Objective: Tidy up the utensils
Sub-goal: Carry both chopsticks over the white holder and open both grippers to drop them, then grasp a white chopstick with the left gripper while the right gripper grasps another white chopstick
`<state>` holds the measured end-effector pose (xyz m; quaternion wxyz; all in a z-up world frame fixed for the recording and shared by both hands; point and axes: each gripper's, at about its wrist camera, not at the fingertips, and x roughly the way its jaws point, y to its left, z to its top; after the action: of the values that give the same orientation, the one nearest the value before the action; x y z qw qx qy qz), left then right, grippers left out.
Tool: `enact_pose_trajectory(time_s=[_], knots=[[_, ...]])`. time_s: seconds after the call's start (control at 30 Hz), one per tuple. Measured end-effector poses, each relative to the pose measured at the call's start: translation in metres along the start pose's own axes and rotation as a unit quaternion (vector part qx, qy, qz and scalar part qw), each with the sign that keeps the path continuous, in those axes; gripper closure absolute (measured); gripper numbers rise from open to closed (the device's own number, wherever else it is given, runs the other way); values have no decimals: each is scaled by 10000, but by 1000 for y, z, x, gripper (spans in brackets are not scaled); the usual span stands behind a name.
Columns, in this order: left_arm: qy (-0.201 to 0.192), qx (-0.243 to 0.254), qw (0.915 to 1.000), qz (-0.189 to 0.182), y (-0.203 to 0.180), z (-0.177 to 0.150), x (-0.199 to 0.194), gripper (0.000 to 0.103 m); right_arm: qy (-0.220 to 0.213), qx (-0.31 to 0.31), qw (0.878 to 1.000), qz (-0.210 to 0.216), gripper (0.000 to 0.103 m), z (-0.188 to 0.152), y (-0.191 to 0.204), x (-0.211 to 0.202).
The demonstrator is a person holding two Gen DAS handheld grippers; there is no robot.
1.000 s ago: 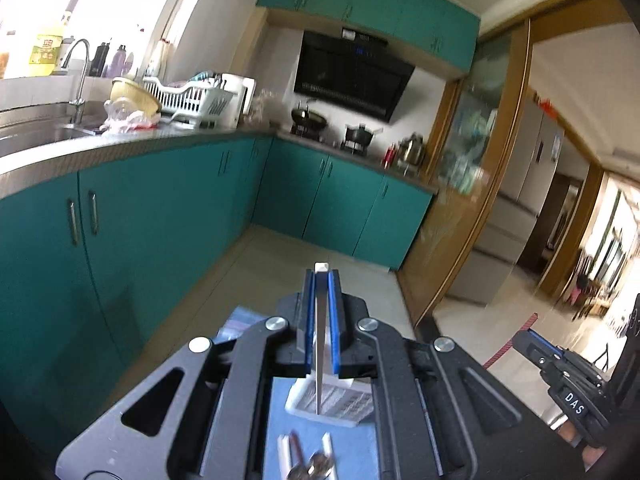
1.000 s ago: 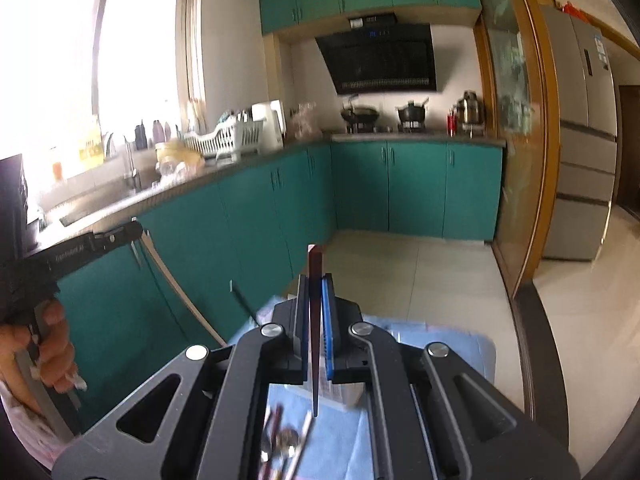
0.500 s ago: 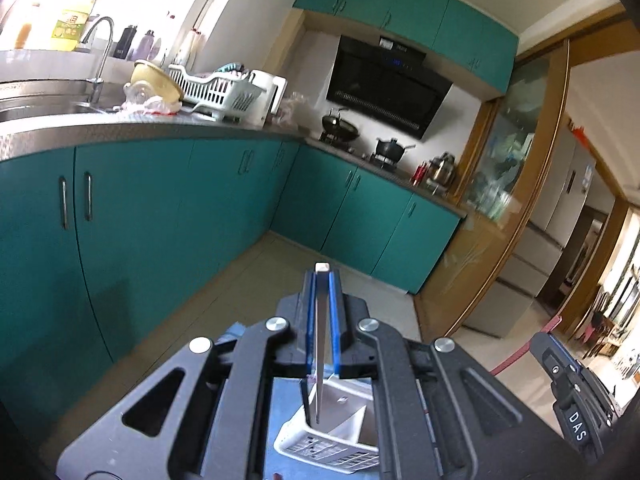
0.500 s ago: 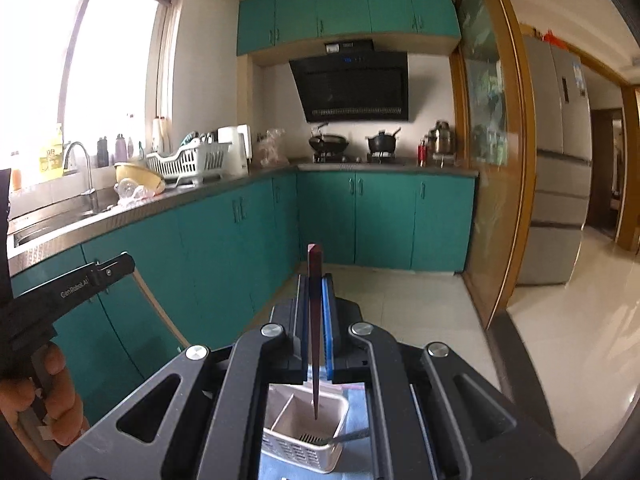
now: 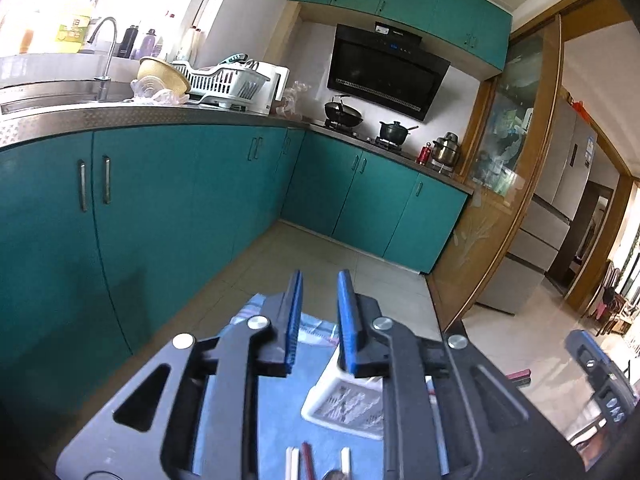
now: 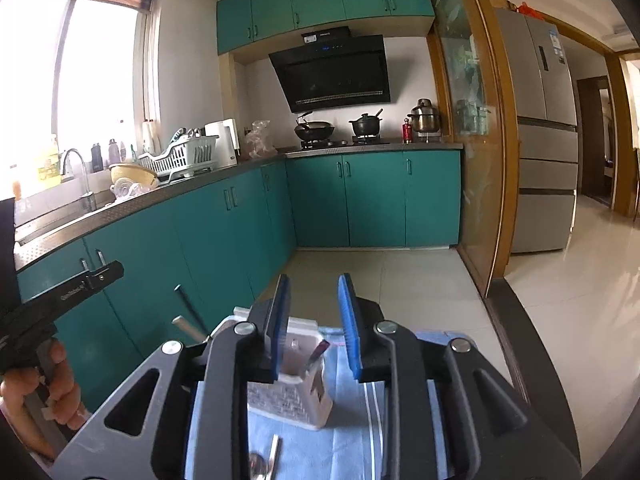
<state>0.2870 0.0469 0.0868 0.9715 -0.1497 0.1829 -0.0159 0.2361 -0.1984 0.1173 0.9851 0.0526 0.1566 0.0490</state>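
The utensil basket (image 6: 290, 394), white and perforated, is seen standing on a blue cloth (image 6: 348, 420) just below and ahead of both hand-held grippers. In the right wrist view it is framed between the spread blue pads of the right hand-held gripper (image 6: 315, 328), whose jaws are apart and hold nothing; a dark-handled utensil (image 6: 316, 356) is seen leaning inside it, and two more handles (image 6: 188, 320) rise from its left side. In the left wrist view the basket (image 5: 344, 408) is largely covered by the left hand-held gripper (image 5: 319, 320), likewise parted and empty, so its contents cannot be made out. Loose utensils (image 5: 308, 462) are shown on the cloth at the bottom edge, cut off by the frame; a spoon (image 6: 264, 462) is partly seen in the right view. Open floor lies beyond the cloth's far edge, with teal cabinets (image 6: 224, 240) to the left.
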Motion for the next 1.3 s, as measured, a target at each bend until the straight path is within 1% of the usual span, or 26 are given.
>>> enact_pose_trajectory(time_s=[0.07, 0.13, 0.2, 0.23, 0.27, 0.3, 0.33, 0.37, 0.43, 0.5, 0.53, 0.7, 0.8, 0.93, 1.0, 1.03, 1.07, 1.1, 1.13, 1.2, 1.3], knots=[[153, 140, 9997, 86, 6, -13, -4, 82, 45, 24, 10000, 81, 77, -13, -3, -13], [489, 278, 9983, 165, 14, -35, -3, 81, 261, 67, 9996, 116, 76, -38, -6, -24], [1037, 436, 9934, 208, 25, -68, 5, 81, 723, 42, 9972, 181, 75, -65, -5, -18], [1293, 486, 9901, 228, 29, -84, 10, 81, 1047, 6, 9942, 238, 75, -78, -3, -10], [1515, 524, 9868, 239, 32, -98, 16, 81, 1586, -127, 9867, 329, 75, -105, 3, 6], [1782, 550, 9822, 228, 36, -116, 22, 81, 1879, -203, 9812, 396, 75, -120, 8, 15], [1945, 542, 9792, 219, 39, -127, 26, 81, 2226, -273, 9736, 435, 75, -137, 13, 27], [2162, 513, 9748, 219, 43, -142, 31, 81, 2603, -324, 9638, 483, 75, -158, 20, 38], [2437, 530, 9682, 217, 46, -162, 36, 81, 2946, -386, 9528, 622, 75, -181, 34, 50], [2642, 625, 9623, 154, 47, -179, 36, 81, 3152, -478, 9458, 622, 75, -196, 45, 57], [2749, 685, 9590, 61, 46, -187, 35, 81, 3251, -503, 9423, 626, 75, -202, 50, 61], [3075, 977, 9464, -162, 36, -217, 29, 81, 3510, -608, 9328, 554, 75, -220, 58, 71], [3169, 1147, 9414, -150, 28, -225, 27, 80, 3506, -639, 9326, 568, 75, -226, 63, 72], [3163, 1221, 9407, -110, 28, -228, 25, 76, 3461, -826, 9334, 456, 75, -229, 67, 71], [3178, 1168, 9409, -71, 30, -228, 28, 70, 3446, -762, 9348, 389, 75, -230, 64, 69], [3180, 1150, 9411, -30, 31, -227, 29, 69, 3440, -722, 9356, 323, 75, -229, 61, 68], [3159, 1128, 9420, 69, 33, -225, 30, 69, 3436, -676, 9364, 234, 75, -228, 56, 67], [3143, 1164, 9417, 287, 35, -225, 32, 75, 3434, -638, 9369, 178, 75, -227, 52, 67], [3106, 1174, 9423, 436, 38, -223, 32, 78, 3430, -579, 9375, 129, 75, -226, 46, 66], [3111, 1007, 9439, 464, 45, -220, 34, 81, 3425, -478, 9383, 44, 75, -225, 37, 64], [3163, 938, 9431, 418, 46, -218, 33, 83, 3416, -391, 9390, 40, 75, -224, 31, 62]])
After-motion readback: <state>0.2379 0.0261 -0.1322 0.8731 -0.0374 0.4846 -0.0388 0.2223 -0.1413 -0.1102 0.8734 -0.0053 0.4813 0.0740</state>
